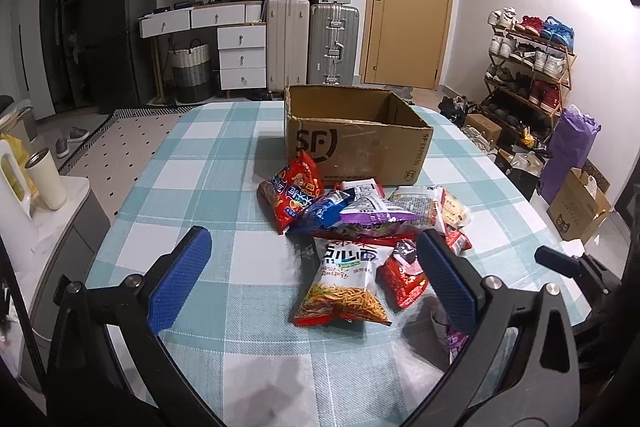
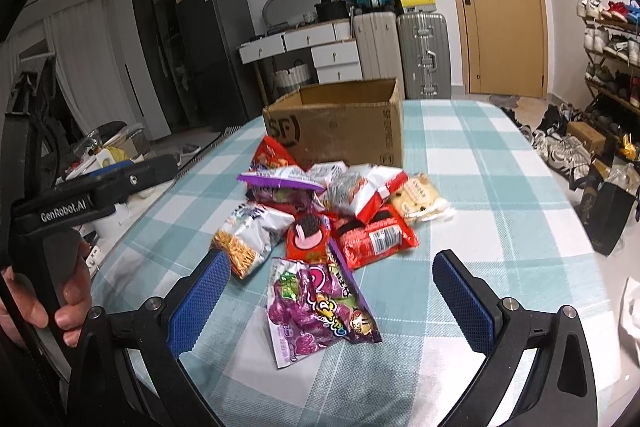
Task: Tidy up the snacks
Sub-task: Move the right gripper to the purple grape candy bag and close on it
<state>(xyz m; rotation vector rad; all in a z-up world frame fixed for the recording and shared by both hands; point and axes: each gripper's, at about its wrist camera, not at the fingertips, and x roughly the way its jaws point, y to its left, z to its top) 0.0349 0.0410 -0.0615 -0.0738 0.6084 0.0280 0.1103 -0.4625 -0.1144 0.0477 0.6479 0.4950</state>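
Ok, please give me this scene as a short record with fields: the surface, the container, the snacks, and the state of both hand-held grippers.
surface: table with teal and white checked cloth
container: open brown cardboard box marked SF, upright at the far side, no snacks visible inside
snacks: loose pile in front of the box, touching and overlapping
nearest to left: white noodle snack bag
nearest to right: purple grape candy bag
left hand-held gripper: open, holds nothing
right hand-held gripper: open, holds nothing
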